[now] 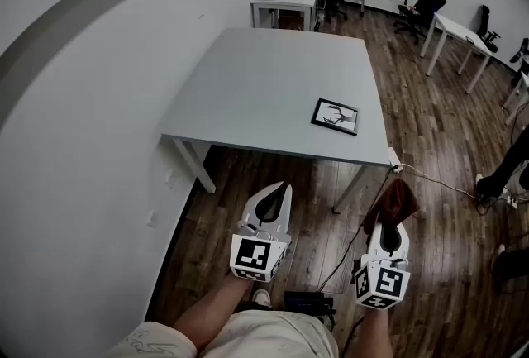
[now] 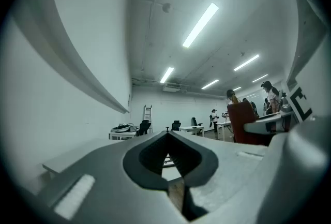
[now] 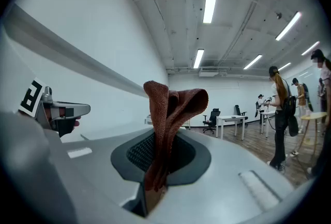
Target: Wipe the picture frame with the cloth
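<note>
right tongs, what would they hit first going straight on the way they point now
Probably the table's near right corner, the held cloth leading, though they might slip just past it; depth is unclear.

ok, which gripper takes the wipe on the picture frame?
Right. The right gripper is shut on the cloth, and the picture frame lies near the table's right edge, on its side. The left gripper is shut and empty.
</note>
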A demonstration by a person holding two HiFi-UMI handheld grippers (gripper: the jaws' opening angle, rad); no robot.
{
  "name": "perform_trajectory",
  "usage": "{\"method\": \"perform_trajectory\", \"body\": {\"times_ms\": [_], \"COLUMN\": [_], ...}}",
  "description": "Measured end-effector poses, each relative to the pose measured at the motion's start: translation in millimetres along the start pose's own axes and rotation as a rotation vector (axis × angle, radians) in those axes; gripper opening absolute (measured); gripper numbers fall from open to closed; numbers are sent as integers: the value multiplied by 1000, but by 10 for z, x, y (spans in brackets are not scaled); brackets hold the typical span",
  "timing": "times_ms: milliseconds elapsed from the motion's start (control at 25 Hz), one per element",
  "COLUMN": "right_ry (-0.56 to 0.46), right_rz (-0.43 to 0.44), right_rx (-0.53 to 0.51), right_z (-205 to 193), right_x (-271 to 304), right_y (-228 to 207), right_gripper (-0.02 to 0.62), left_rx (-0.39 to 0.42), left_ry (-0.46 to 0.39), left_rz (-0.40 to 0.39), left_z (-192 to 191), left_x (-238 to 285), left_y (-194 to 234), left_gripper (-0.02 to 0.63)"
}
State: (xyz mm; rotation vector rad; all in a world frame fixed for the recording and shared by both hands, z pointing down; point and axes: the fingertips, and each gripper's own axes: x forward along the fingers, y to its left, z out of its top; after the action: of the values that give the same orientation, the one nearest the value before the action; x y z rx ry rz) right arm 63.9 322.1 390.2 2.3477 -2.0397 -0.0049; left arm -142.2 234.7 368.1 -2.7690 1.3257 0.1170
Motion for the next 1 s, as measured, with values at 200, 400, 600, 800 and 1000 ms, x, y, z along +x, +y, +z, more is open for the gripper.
{"method": "perform_trajectory", "body": {"times_ms": [200, 400, 600, 800, 1000], "right_ry": [5, 12, 12, 8, 8], "right_rz": [3, 11, 19, 38, 66], "right_rx": [4, 1, 13, 20, 31], "right_z": [-29, -41, -75, -89, -107], "right_x": [32, 60, 67, 99, 101], "right_y": [7, -3, -85, -208, -384], "right_gripper": [58, 58, 58, 60, 60], "left_rx": [2, -2, 2, 11, 11], "left_ry": [9, 4, 9, 12, 1], "left_rz": [-1, 0, -1, 10, 23], "left_z": [-63, -39, -53, -53, -4], "left_x": [25, 61, 93, 161, 233], "left_y": [-5, -41, -154, -292, -497], "left_gripper": [0, 0, 0, 0, 0]}}
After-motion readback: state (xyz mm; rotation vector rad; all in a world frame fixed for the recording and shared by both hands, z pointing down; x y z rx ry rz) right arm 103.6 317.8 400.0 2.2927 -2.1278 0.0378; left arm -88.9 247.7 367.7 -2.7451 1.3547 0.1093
